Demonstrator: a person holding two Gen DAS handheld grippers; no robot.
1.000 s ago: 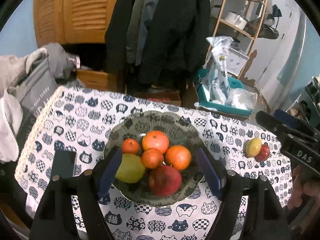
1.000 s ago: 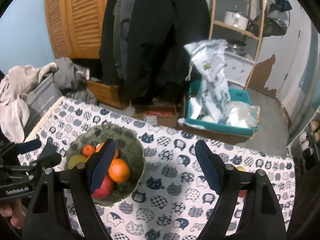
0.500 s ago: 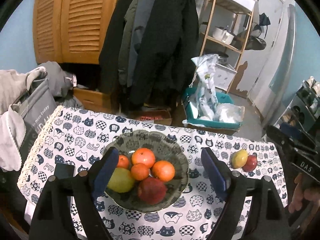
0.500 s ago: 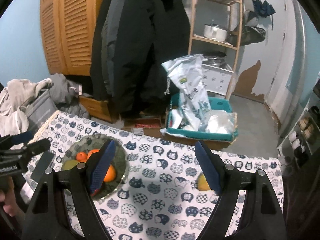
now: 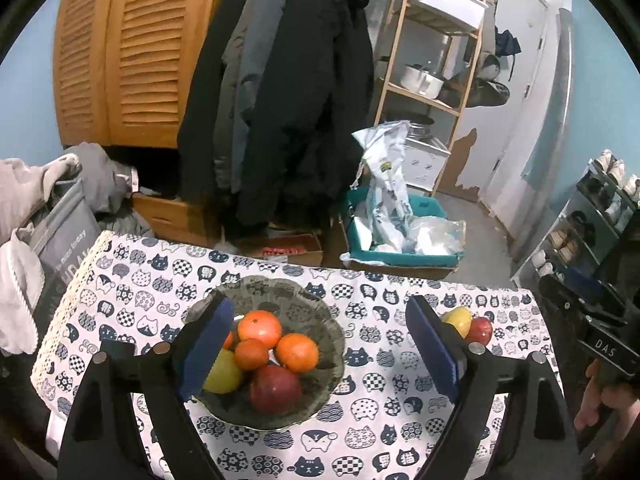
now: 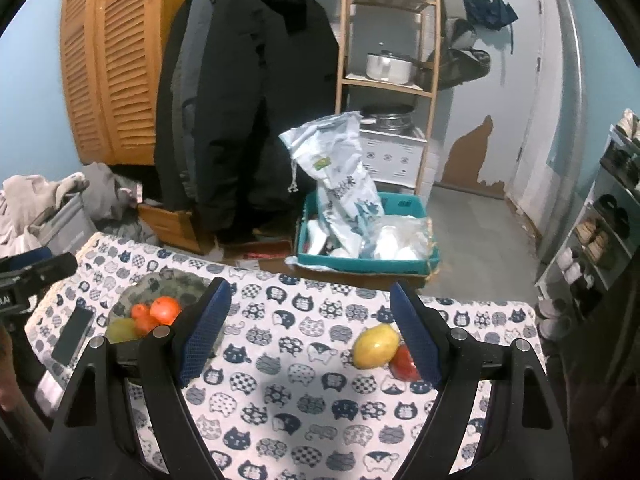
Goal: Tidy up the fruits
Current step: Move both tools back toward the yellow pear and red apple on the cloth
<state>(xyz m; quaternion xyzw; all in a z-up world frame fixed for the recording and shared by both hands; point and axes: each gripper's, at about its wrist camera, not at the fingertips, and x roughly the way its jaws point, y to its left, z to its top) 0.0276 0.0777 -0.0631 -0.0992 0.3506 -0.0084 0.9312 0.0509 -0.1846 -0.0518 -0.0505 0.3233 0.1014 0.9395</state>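
Observation:
A grey patterned bowl (image 5: 332,332) on the cat-print tablecloth holds oranges (image 5: 260,328), a yellow-green fruit (image 5: 222,372) and a red apple (image 5: 275,389). My left gripper (image 5: 320,348) is open and empty, held above the bowl. At the table's right, a yellow fruit (image 6: 376,346) and a red fruit (image 6: 402,362) lie together; they also show in the left wrist view (image 5: 460,318). My right gripper (image 6: 310,340) is open and empty above the table's middle, its right finger just in front of the red fruit. The bowl also shows in the right wrist view (image 6: 160,284).
A dark phone (image 6: 72,336) lies left of the bowl. Beyond the table's far edge are a teal bin with bags (image 6: 366,256), hanging black coats (image 6: 240,120), a wooden shelf (image 6: 384,80) and laundry (image 5: 36,200) at the left. A shoe rack (image 6: 608,232) stands right.
Both grippers have pulled back and up from the table. The bowl looks smaller in both views, and the yellow and red fruits have come into the right wrist view. Jaws stayed open.

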